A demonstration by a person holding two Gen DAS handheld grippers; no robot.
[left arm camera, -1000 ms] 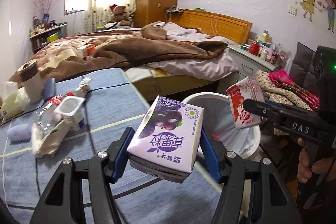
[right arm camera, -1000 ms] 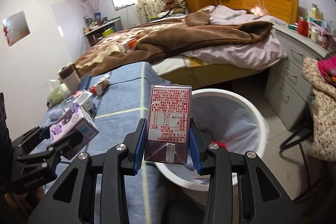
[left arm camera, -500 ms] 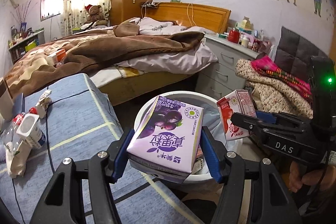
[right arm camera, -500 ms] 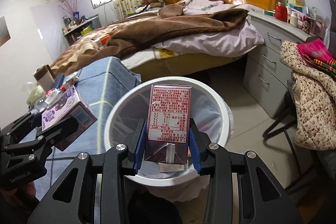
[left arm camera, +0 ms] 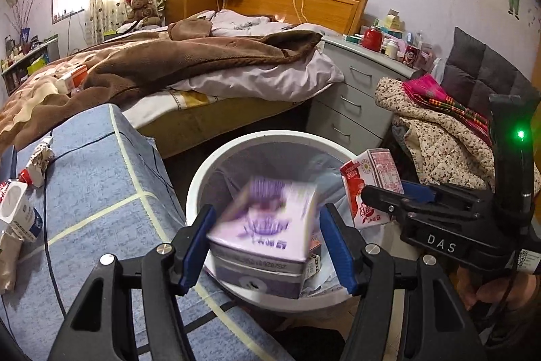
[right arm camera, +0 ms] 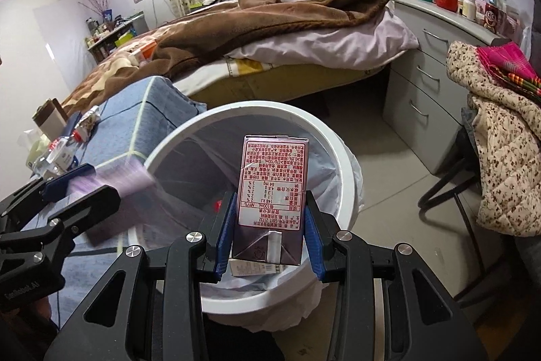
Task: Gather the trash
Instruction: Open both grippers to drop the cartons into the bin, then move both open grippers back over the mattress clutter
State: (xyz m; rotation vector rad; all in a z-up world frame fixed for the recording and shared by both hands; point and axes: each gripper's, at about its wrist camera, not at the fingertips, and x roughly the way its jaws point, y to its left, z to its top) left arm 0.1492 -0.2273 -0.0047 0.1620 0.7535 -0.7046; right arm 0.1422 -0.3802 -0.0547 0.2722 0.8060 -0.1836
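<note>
Both grippers hover over a white trash bin (left arm camera: 216,171) lined with a pale bag. My left gripper (left arm camera: 265,247) has its jaws spread, and a purple milk carton (left arm camera: 267,232) is blurred between them, dropping free toward the bin. It shows as a purple smear (right arm camera: 125,178) in the right wrist view. My right gripper (right arm camera: 268,234) is shut on a red milk carton (right arm camera: 272,188), held upright above the bin (right arm camera: 341,151). The red carton (left arm camera: 368,181) and right gripper (left arm camera: 375,197) also show at the bin's right rim. Some trash lies in the bin.
A blue-covered table (left arm camera: 101,185) stands left of the bin with a yoghurt cup (left arm camera: 15,212), a wrapper (left arm camera: 39,158) and a bottle (right arm camera: 55,154). A bed (left arm camera: 203,56), grey drawers (left arm camera: 351,93) and a chair with clothes (left arm camera: 439,131) surround the bin.
Both grippers moved from the table to above the bin. The left jaws have opened and the purple carton is falling out of them. The right gripper still holds the red carton.
</note>
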